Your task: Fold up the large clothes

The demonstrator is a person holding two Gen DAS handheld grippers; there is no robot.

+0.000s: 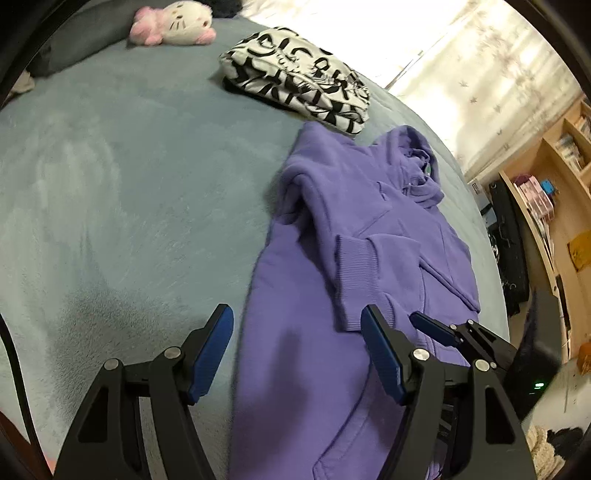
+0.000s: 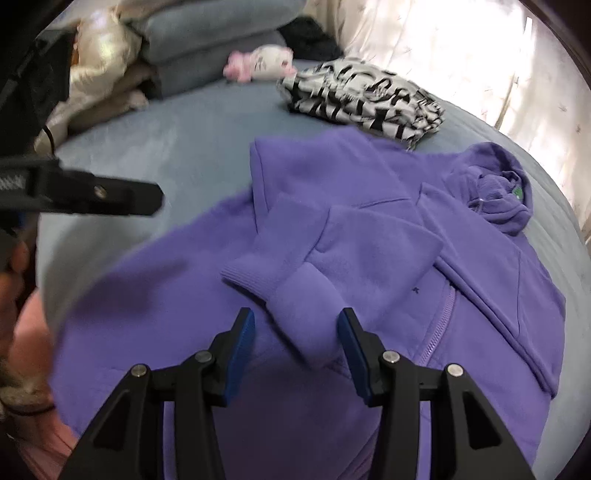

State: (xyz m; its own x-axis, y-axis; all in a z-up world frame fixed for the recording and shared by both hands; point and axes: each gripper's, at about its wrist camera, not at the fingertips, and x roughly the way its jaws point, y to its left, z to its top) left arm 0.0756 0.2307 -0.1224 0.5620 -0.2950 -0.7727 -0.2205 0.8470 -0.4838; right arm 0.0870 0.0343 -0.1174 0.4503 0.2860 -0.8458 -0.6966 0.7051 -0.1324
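Observation:
A purple zip hoodie [image 1: 332, 258] lies on the blue-grey bed, both sleeves folded across its front, hood toward the window. It fills the right wrist view [image 2: 369, 206]. My left gripper [image 1: 297, 325] is open and empty above the hoodie's near left edge. My right gripper [image 2: 297, 325] is open and empty, with a ribbed sleeve cuff [image 2: 280, 284] lying just ahead of and between its jaws. The right gripper also shows in the left wrist view [image 1: 439, 330], and the left gripper in the right wrist view [image 2: 110, 197].
A folded black-and-white patterned garment [image 1: 299, 79] lies beyond the hoodie; it also shows in the right wrist view [image 2: 362, 98]. A plush cat [image 1: 173, 22] and pillows [image 2: 207, 48] sit at the bed's head. Shelves [image 1: 554, 192] stand to the right. Bare bedsheet [image 1: 122, 192] stretches left.

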